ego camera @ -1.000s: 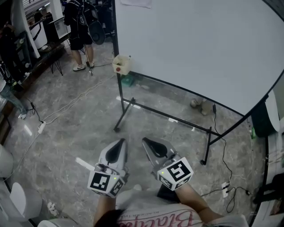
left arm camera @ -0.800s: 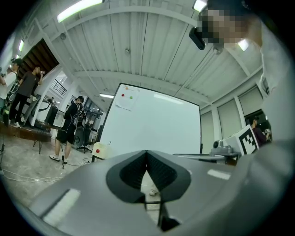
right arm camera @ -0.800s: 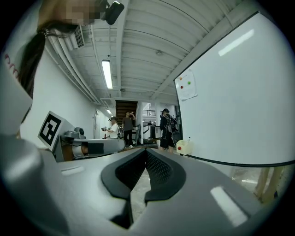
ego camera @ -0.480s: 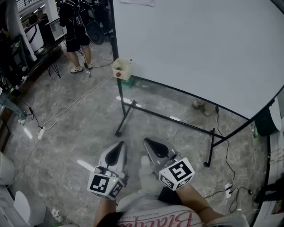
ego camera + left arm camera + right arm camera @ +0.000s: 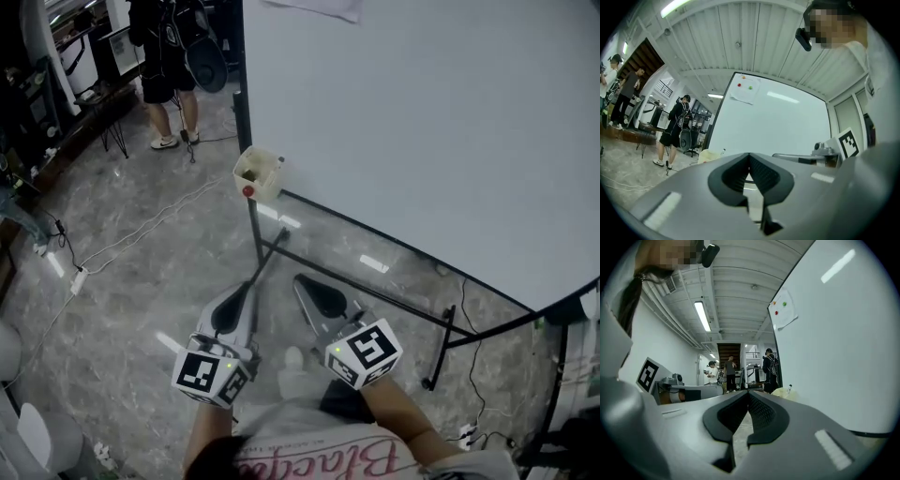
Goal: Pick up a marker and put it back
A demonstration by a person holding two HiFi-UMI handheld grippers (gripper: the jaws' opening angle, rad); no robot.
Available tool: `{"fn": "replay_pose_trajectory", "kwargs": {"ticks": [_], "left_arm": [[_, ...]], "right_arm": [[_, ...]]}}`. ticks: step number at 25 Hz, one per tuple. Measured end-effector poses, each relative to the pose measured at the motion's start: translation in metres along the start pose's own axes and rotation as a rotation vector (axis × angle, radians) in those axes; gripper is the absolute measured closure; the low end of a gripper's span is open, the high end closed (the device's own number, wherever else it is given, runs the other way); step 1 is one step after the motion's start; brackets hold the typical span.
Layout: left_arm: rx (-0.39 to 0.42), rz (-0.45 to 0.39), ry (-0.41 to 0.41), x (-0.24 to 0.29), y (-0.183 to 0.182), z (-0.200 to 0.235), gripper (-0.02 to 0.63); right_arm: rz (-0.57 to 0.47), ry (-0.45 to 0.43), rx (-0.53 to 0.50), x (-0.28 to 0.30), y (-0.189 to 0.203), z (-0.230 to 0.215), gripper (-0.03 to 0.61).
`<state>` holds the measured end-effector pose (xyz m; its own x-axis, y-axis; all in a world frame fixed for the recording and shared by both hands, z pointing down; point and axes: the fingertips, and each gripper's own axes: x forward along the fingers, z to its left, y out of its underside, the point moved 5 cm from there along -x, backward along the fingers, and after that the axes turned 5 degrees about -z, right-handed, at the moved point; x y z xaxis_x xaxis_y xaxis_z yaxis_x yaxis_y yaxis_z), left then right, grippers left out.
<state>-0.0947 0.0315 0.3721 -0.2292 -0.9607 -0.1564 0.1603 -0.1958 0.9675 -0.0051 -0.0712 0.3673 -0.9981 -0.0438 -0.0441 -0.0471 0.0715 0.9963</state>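
A cream marker holder hangs at the lower left corner of the big whiteboard, and one marker sticks out of it. Both grippers hover low over the floor, short of the board's stand. The left gripper is shut and empty, as is the right gripper beside it. In the left gripper view the jaws meet, with the holder ahead to the left. In the right gripper view the shut jaws point past the holder and its marker.
The whiteboard's black stand and its floor bar lie just ahead of the grippers. Cables run over the grey floor at left. A person in black stands far left. A paper with magnets is pinned on the board.
The view has come nearer the whiteboard: the holder sits lower and closer in the head view. Both grippers have moved forward with it, still shut and side by side.
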Motion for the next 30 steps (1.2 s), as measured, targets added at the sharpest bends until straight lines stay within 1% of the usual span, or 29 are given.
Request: {"fn": "replay_pose_trajectory", "kwargs": {"ticks": [4, 7, 8, 12, 16, 21, 25, 28, 30], "left_arm": [[0.016, -0.004, -0.016, 0.049, -0.002, 0.020, 0.614], [0.029, 0.004, -0.025, 0.077, 0.001, 0.030, 0.614], [0.031, 0.007, -0.029, 0.085, 0.002, 0.034, 0.614], [0.039, 0.021, -0.044, 0.110, 0.004, 0.054, 0.614], [0.040, 0.021, -0.058, 0.128, 0.002, 0.076, 0.614], [0.043, 0.019, -0.058, 0.144, 0.000, 0.100, 0.614], [0.019, 0.018, -0.062, 0.150, 0.001, 0.113, 0.614], [0.003, 0.024, -0.063, 0.156, 0.004, 0.122, 0.614], [-0.008, 0.025, -0.062, 0.159, 0.005, 0.126, 0.614]], "right_arm": [[0.004, 0.000, 0.002, 0.040, -0.008, -0.050, 0.577], [0.015, 0.000, 0.016, 0.069, -0.006, -0.084, 0.575], [0.022, -0.001, 0.025, 0.079, -0.004, -0.094, 0.550], [0.053, 0.007, 0.058, 0.123, 0.008, -0.127, 0.507], [0.078, 0.014, 0.114, 0.166, 0.025, -0.153, 0.451], [0.099, 0.078, 0.163, 0.206, 0.045, -0.178, 0.430], [0.120, 0.108, 0.190, 0.223, 0.052, -0.187, 0.430], [0.118, 0.109, 0.191, 0.229, 0.053, -0.186, 0.466], [0.109, 0.095, 0.191, 0.232, 0.053, -0.183, 0.494]]}}
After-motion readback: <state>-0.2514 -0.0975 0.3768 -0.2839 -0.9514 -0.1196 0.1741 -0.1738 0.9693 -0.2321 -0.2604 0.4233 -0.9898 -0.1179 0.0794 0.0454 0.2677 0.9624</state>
